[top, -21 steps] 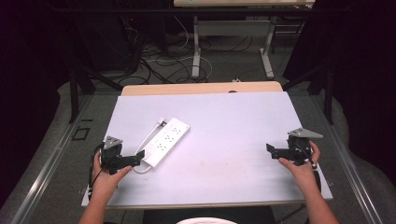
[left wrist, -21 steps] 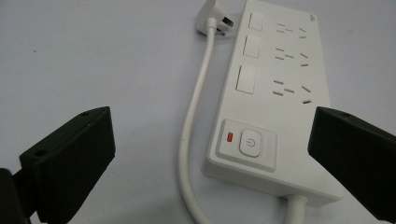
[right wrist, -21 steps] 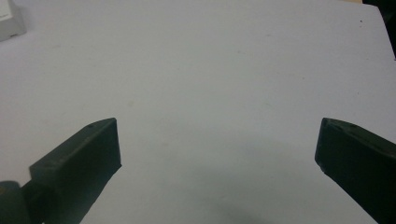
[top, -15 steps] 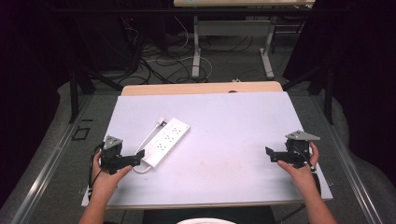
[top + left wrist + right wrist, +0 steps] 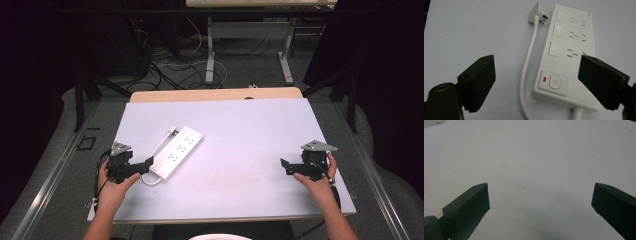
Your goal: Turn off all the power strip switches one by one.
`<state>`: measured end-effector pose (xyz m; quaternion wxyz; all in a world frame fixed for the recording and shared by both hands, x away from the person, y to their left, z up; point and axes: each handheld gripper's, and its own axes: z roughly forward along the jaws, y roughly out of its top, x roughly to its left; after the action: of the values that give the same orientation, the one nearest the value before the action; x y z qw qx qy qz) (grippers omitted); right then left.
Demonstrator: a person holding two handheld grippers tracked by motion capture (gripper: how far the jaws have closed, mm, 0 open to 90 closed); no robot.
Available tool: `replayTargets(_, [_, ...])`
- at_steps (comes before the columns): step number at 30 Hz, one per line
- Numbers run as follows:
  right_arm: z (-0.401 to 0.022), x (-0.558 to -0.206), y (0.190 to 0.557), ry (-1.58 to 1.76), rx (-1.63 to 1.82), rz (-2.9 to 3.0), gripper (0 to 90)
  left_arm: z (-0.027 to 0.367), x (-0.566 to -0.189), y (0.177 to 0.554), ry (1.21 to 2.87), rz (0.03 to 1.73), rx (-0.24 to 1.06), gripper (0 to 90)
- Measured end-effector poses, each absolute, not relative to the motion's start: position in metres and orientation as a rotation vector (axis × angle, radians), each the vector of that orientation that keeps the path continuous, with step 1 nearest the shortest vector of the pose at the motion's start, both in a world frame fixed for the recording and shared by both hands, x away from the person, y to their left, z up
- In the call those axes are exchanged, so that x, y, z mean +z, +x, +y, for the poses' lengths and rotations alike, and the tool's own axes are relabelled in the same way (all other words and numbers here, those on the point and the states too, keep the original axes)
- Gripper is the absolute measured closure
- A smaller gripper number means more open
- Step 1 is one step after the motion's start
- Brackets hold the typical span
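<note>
A white power strip (image 5: 177, 152) lies at an angle on the left half of the white table (image 5: 250, 130). Its white cable (image 5: 529, 62) runs beside it and ends in a plug (image 5: 537, 12). The strip (image 5: 566, 55) has a round power button with a small red light beside it. My left gripper (image 5: 148, 162) is open at the strip's near end, the button end lying between its spread jaws in the left gripper view (image 5: 536, 85), the pads apart from it. My right gripper (image 5: 285, 165) stands open over bare table at the right (image 5: 540, 202), nothing between its jaws.
A wooden strip (image 5: 215, 94) borders the table's far edge. Beyond it stand table legs (image 5: 210, 50) and loose floor cables (image 5: 165, 65). Metal rails run along both sides of the table. The person's forearms enter from the bottom edge.
The left gripper has crept slightly toward the power strip's near end. The right gripper has sunk a little toward the table. The strip has not moved.
</note>
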<state>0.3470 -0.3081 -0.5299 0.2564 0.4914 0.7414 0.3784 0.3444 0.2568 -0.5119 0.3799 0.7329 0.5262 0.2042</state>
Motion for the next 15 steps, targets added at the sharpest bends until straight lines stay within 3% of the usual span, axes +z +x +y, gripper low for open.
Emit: replayTargets(15, [-0.311,-0.53,0.347,1.346,1.047,2.008,3.8,0.25,-0.502,0.358,1.927,1.282,0.492,25.6])
